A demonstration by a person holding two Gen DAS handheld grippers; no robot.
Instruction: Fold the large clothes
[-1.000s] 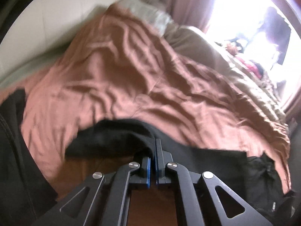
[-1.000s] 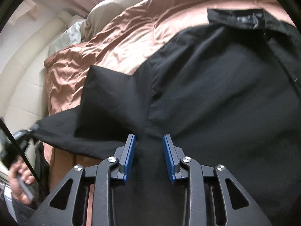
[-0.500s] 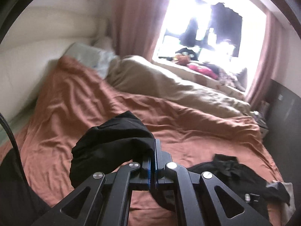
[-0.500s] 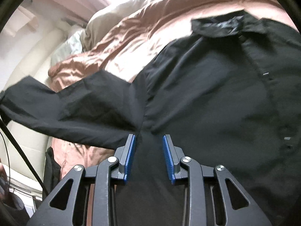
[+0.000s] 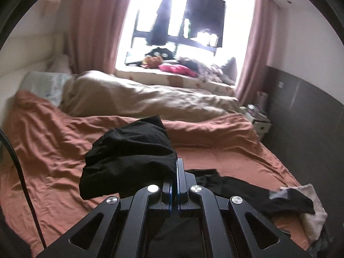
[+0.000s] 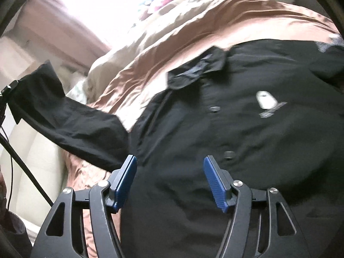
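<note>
One black button-up shirt (image 6: pixel 225 129) lies spread front-up on the rust-brown bedspread (image 6: pixel 193 28), its body covering the near part of the bed in the right wrist view. Its long axis runs from the hem at the near edge of the bed up to the collar (image 6: pixel 195 68), which points away toward the far side, where the window (image 5: pixel 182 21) is. Two buttons show on the placket, and a pale chest mark sits to the right of them.

One sleeve (image 6: pixel 71 116) is lifted off the bedspread and stretched out to the left, toward the cream headboard (image 6: pixel 32 161). The left gripper (image 5: pixel 174 185) has its jaws pressed together on that sleeve's cuff end (image 5: pixel 129 157), the black cloth bunched over the fingers.

The right gripper (image 6: pixel 169 178) hovers over the shirt's lower front; its jaws are opening, blue pads (image 6: pixel 126 178) spread apart and clear of the cloth, gripping nothing.

Beyond the bedspread lies one beige duvet (image 5: pixel 150 99), with one pale pillow (image 5: pixel 43 86) at the headboard end. Pink curtains (image 5: pixel 90 32) hang on both sides of the window.
</note>
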